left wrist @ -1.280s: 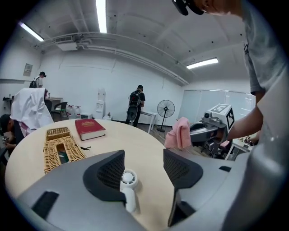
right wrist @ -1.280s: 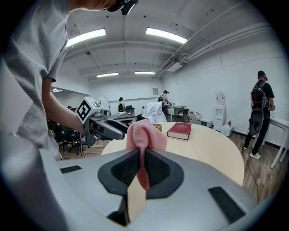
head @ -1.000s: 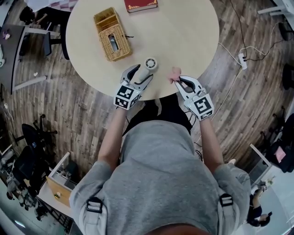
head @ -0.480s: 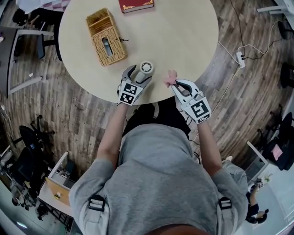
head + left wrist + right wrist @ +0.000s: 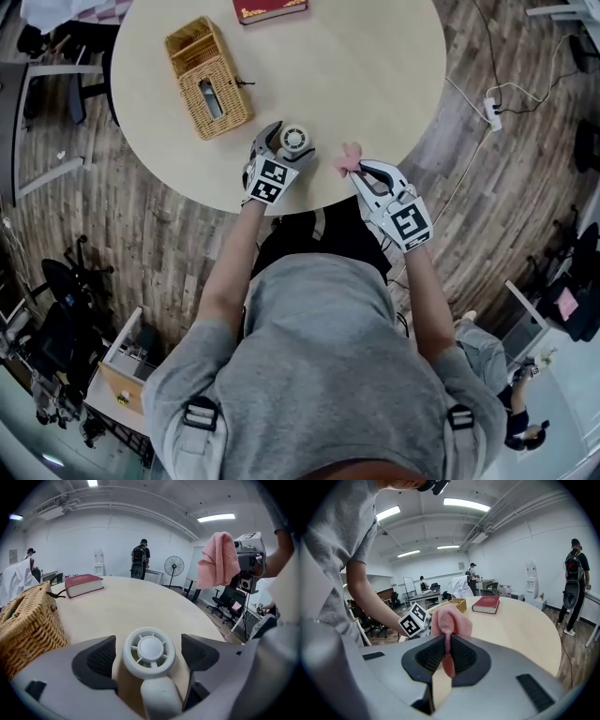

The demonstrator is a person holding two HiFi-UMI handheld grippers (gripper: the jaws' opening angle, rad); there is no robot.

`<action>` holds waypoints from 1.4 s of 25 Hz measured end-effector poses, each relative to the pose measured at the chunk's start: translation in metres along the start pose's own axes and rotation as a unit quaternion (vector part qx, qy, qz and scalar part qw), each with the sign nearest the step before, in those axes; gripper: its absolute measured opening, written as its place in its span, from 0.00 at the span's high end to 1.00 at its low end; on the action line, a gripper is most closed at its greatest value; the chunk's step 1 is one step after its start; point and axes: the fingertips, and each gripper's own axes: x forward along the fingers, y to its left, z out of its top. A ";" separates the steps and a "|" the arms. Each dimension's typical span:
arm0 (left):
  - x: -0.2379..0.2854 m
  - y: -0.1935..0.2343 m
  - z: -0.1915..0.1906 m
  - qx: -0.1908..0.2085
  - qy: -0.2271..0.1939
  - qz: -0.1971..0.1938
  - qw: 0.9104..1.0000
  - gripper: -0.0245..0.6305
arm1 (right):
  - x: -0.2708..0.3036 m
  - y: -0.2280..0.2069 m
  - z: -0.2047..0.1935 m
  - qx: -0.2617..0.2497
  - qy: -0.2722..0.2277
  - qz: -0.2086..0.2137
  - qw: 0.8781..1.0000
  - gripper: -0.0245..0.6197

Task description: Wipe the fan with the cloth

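Your left hand-held gripper (image 5: 284, 145) has just been opening its jaws, now spread around the fan (image 5: 149, 649) on the desk (image 5: 375, 56), upper centre of the head view. Your right hand-held gripper (image 5: 361, 169) pinches the pink cloth (image 5: 450, 620).

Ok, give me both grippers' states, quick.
Left gripper: open, jaws just opening wider, fan between them, ungripped.
Right gripper: shut on the pink cloth.

Basket (image 5: 208, 80) stands left of fan (image 5: 295, 139); tabletop (image 5: 356, 66) beyond open.
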 end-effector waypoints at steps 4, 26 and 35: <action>0.012 -0.003 -0.003 0.013 0.020 -0.003 1.000 0.32 | -0.002 -0.003 0.001 0.006 -0.001 0.001 1.000 0.91; 0.024 0.001 -0.006 0.033 0.042 0.007 0.999 0.33 | -0.004 -0.010 -0.004 0.017 0.002 0.004 1.000 0.91; 0.018 0.002 -0.008 0.038 0.044 -0.002 0.998 0.37 | -0.003 -0.011 -0.002 0.012 -0.002 0.004 1.000 0.91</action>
